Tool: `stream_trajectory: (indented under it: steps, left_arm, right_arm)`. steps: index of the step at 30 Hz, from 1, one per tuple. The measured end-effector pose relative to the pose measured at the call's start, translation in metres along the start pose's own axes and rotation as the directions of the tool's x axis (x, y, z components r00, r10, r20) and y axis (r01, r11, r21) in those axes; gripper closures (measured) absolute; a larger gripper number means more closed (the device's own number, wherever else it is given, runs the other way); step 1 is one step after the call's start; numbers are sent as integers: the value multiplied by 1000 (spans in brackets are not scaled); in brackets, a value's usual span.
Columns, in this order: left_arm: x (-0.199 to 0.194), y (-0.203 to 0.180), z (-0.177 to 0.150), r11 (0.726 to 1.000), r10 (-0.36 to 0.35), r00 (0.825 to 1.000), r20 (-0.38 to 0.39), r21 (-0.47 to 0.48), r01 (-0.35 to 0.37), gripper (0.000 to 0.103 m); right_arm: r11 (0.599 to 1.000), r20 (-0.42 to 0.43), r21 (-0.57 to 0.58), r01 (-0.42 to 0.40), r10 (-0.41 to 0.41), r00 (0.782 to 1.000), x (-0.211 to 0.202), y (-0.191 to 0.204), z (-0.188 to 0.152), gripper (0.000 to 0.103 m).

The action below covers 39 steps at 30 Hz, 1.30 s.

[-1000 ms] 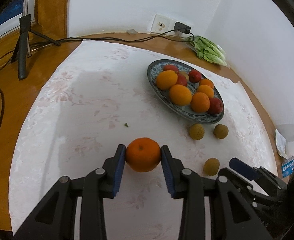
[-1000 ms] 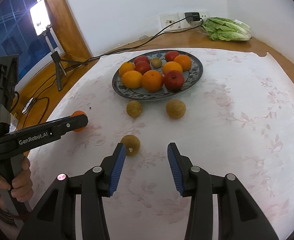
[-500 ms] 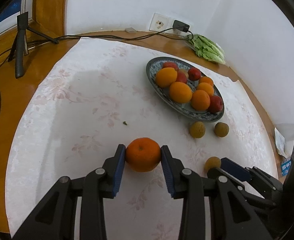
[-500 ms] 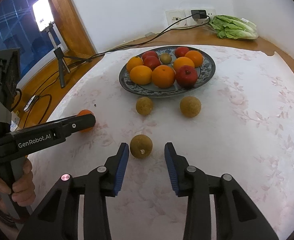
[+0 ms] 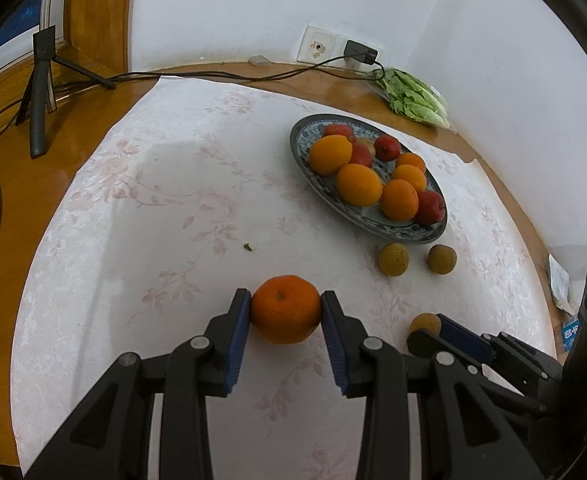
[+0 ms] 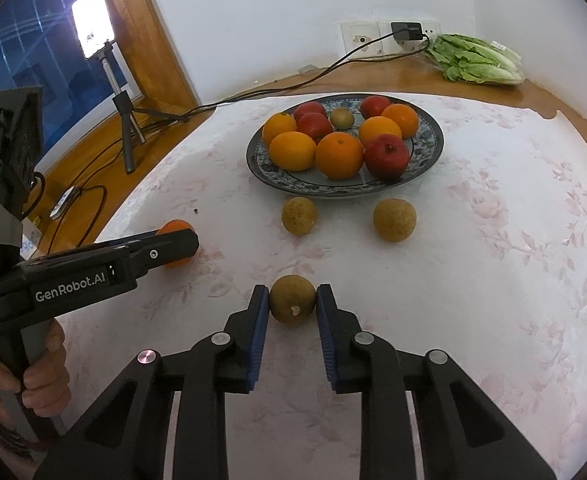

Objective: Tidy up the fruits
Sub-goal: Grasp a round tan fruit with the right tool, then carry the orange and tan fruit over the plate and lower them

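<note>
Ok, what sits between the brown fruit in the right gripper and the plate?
In the right wrist view, two loose brown fruits, one left and one right, lie on the cloth between the gripped brown fruit and the plate.

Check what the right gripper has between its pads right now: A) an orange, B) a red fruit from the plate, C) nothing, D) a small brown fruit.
D: in the right wrist view the right gripper has its blue pads pressed on both sides of the small brown fruit.
</note>
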<state>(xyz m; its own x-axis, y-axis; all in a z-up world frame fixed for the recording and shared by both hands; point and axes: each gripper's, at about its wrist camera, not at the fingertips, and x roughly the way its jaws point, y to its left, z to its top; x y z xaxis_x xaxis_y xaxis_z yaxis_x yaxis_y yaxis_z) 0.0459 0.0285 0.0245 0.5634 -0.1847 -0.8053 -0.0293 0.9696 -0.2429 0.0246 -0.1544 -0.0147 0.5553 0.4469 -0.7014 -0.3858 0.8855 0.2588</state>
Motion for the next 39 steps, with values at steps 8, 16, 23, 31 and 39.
stream_trajectory:
  steps: [8,16,23,31,39]
  left_arm:
    - [-5,-8,4,1000,7,1000,17,17,-8,66]
    - [-8,-25,14,999,-4,1000,26,50,3,66]
    - [-6,-42,27,996,-12,999,33,88,9,66]
    - [9,-57,41,994,-32,999,24,109,29,66]
    - [26,-62,46,993,-26,1000,6,115,25,66]
  right_arm:
    - [1000,17,-1,-10,10,1000,-9,-5,1,78]
    - [1000,37,-9,-6,6,999,-20,-10,6,78]
    - [1000,55,-3,-1,1,999,-29,-20,20,78]
    - [1000,67,5,28,-28,997,-35,-41,41,78]
    - [998,82,16,54,-55,995,-29,-58,57,78]
